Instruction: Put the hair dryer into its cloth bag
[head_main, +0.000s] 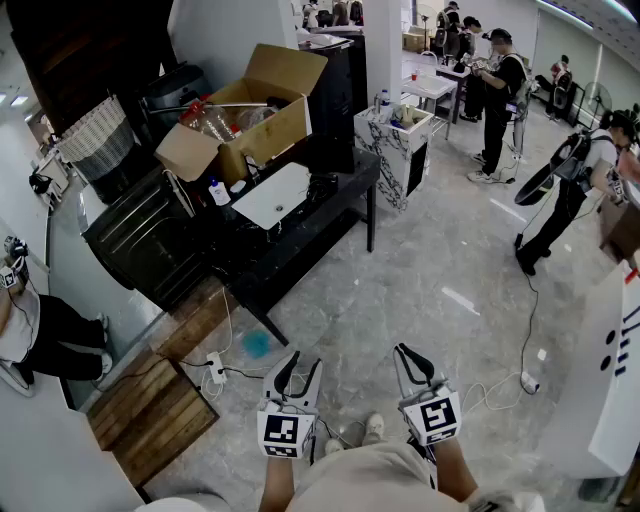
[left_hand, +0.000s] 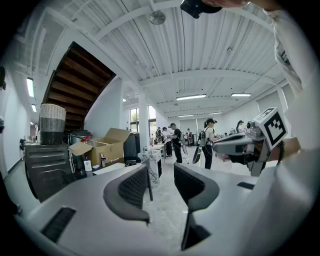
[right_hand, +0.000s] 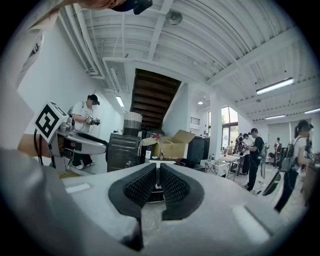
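left gripper (left_hand: 162, 175): jaws slightly apart, nothing between | right gripper (right_hand: 157, 172): jaws closed together, empty | both side by side above grey floor (head_main: 430, 280) | hair dryer: cannot be made out | black table (head_main: 345, 195), cardboard box (head_main: 265, 120) well ahead

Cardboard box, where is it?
In the head view, the cardboard box stands open at the upper left, right of the woven basket and behind the white tray.
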